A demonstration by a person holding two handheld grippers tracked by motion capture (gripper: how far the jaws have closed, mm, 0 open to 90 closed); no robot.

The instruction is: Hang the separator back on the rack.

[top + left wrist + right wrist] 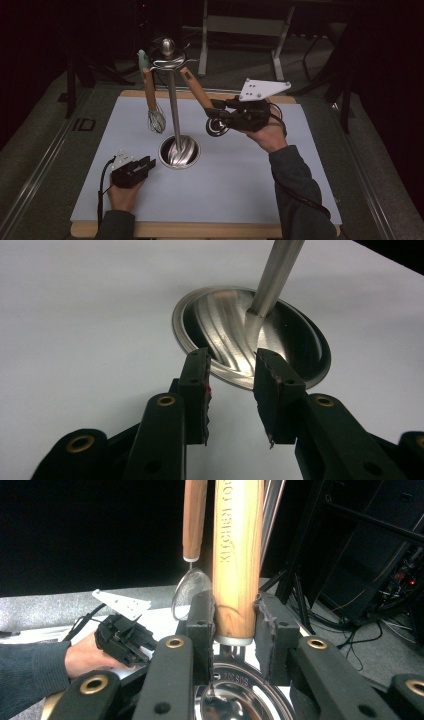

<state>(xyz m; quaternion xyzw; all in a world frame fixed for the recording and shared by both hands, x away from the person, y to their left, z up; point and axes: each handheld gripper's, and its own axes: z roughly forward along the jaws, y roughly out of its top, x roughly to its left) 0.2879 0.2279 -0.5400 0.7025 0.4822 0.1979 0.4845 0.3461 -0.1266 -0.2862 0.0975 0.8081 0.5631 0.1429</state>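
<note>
Wooden ladle handle [237, 565] sits clamped between the right gripper [216, 112] fingers; unhooking from the stand [173, 107] looks next. Left gripper [148, 165] fingers rest apart, empty.

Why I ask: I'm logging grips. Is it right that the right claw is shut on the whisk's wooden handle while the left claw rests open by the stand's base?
Not the whisk: the right gripper view shows the right claw shut on the ladle's wooden handle. The left claw is open by the stand's base.

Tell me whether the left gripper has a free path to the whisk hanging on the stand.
Probably yes. The left gripper rests open and empty on the table, with bare table between it and the whisk, which hangs on the near-left side of the stand, away from the right gripper.
</note>
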